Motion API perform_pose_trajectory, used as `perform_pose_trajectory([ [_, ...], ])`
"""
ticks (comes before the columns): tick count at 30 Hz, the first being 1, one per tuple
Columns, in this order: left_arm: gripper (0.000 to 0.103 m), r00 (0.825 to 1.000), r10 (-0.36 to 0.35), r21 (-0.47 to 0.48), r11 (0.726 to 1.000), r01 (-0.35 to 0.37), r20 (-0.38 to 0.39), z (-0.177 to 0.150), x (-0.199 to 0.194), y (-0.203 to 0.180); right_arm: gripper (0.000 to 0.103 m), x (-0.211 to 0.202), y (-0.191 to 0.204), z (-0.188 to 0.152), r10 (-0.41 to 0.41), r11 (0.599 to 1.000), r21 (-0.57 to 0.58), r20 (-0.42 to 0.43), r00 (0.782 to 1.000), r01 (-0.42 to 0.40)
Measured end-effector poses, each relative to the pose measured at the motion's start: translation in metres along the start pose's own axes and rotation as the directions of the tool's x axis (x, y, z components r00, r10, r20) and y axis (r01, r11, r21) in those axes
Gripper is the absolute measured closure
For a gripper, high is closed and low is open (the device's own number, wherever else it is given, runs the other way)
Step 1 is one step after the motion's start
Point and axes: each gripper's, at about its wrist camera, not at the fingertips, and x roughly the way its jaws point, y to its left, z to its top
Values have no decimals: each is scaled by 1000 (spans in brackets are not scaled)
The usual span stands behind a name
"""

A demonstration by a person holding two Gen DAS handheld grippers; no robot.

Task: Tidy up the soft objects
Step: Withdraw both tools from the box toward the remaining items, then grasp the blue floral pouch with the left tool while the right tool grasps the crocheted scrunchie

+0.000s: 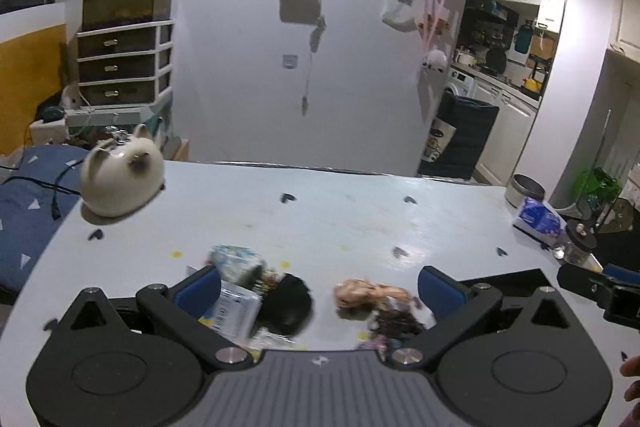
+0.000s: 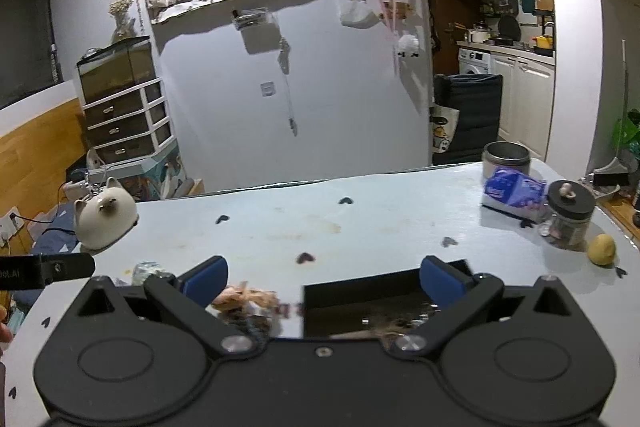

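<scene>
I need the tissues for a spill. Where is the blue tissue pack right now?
The blue tissue pack lies at the table's far right, between the metal tin and the black-lidded jar.

Layout, taking the table (image 2: 360,227) as landmark. Cat figure (image 2: 105,219) stands at the table's far left corner. Tin (image 2: 507,157) stands at the far right corner; tissue pack (image 2: 514,195) lies just before it; jar (image 2: 570,213) stands right of the pack, touching or nearly so; lemon (image 2: 601,249) lies before the jar, near the right edge. Box (image 2: 384,301) sits on the near edge, right of centre. Doll (image 1: 374,297) lies left of the box. Pouch (image 1: 292,301) lies left of the doll; packets (image 1: 236,287) lie left of the pouch, overlapping it. Drawers (image 1: 124,63) stand beyond the table's left end.
</scene>
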Motion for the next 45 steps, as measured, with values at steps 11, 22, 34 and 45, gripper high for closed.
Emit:
perform_pose_trajectory([
  [11, 0, 1000, -12, -4, 1000, 12, -11, 4, 11, 58, 0, 16, 56, -9, 4, 1000, -20, 2, 1000, -4],
  [22, 0, 991, -11, 55, 998, 18, -131, 13, 73, 87, 0, 49, 85, -23, -18, 995, -100, -27, 999, 15],
  [34, 0, 959, -84, 104, 988, 115, -269, 23, 156, 107, 0, 87, 108, -45, -55, 986, -165, -159, 986, 28],
  [45, 5, 911, -146, 31, 985, 171, -386, 31, 212, 117, 0, 109, 123, -61, -63, 969, -247, -214, 975, 9],
])
